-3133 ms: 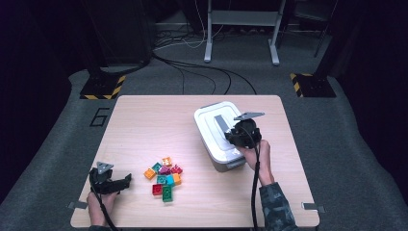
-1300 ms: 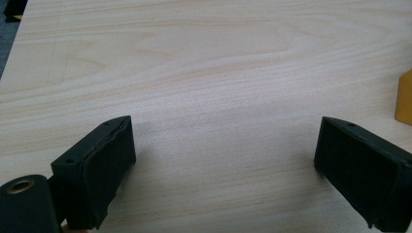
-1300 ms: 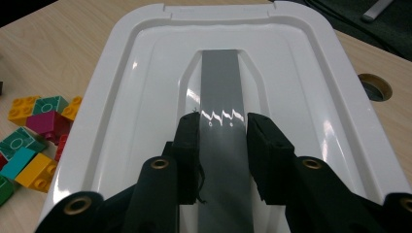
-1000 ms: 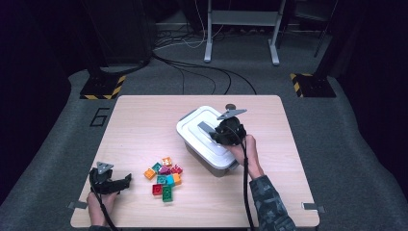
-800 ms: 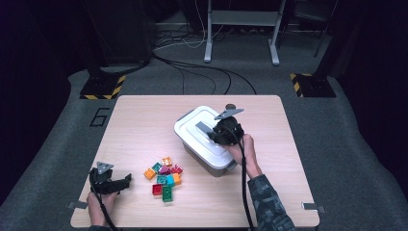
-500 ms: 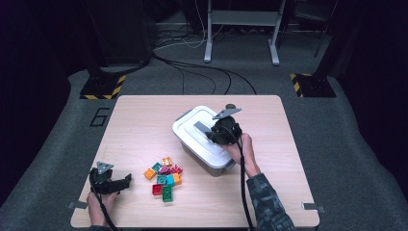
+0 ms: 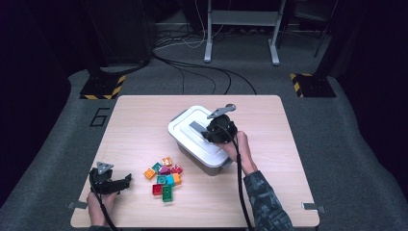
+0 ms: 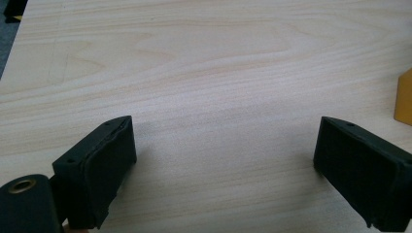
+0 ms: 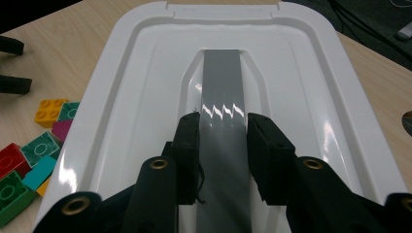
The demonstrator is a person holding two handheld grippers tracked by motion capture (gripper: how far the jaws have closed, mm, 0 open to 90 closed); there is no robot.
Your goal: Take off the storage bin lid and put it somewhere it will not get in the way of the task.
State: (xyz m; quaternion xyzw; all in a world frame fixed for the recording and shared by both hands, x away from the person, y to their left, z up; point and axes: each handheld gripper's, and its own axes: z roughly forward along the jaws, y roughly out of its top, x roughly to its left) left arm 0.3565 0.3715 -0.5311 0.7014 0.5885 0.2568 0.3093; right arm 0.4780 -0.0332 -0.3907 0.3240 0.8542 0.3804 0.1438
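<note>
Right gripper view: the right tongs (image 9: 223, 141) are clamped on the grey handle (image 9: 222, 97) of the white box lid (image 9: 311, 97). Left of that box, bricks (image 7: 163, 178) are scattered on the table (image 7: 134, 125); farther left, the left tongs (image 8: 223, 160) are held wide open, empty.

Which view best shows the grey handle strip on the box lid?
The right gripper view: the grey handle strip runs lengthwise, clamped by the right gripper. The high view shows a short piece beside that gripper. The left gripper view faces bare table.

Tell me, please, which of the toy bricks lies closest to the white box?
The red brick at the cluster's right edge; it sits nearest the box, while the other bricks lie farther left or lower.
</note>
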